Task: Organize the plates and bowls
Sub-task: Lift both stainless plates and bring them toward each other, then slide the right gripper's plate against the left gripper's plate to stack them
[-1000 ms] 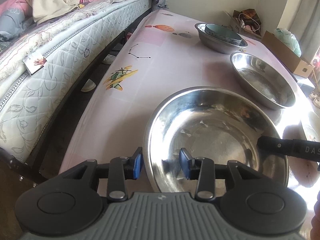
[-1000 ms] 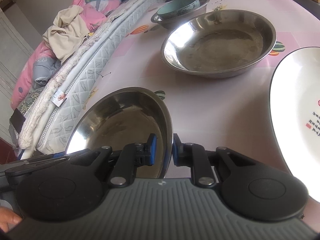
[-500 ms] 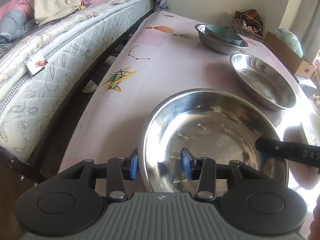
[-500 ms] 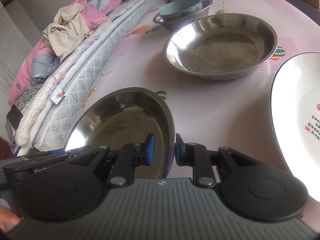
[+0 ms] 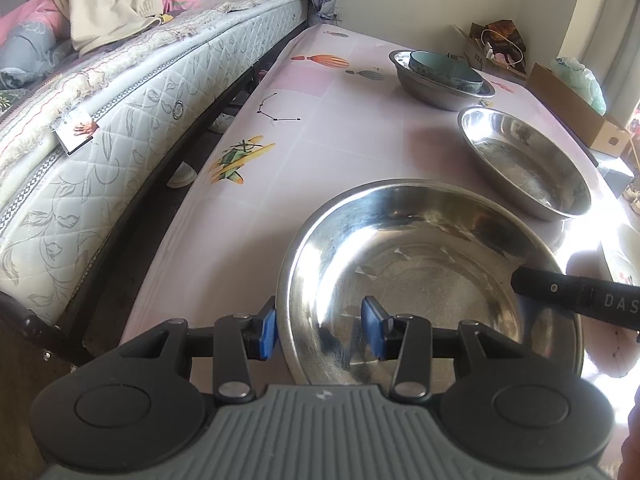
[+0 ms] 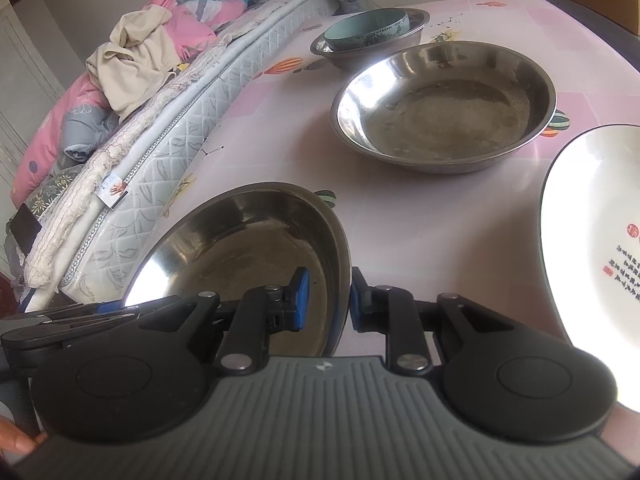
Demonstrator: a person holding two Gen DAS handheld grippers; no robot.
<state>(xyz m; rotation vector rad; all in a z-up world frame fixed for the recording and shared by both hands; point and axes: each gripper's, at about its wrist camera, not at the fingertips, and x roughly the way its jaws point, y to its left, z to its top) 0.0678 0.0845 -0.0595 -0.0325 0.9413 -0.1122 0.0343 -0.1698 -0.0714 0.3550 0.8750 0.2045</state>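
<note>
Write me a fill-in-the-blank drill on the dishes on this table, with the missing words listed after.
1. The teal ceramic bowl sits inside a small ____ bowl.
2. Both claws straddle the rim of the nearest large steel basin, the left claw and the ____ claw.
3. The white plate with red and black writing lies on the ____ tablecloth.

Missing words: steel; right; pink

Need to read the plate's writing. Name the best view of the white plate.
Right wrist view: the white plate shows broadly at right, with red and black writing. Left wrist view catches only a glare-washed sliver at the right edge.
</note>
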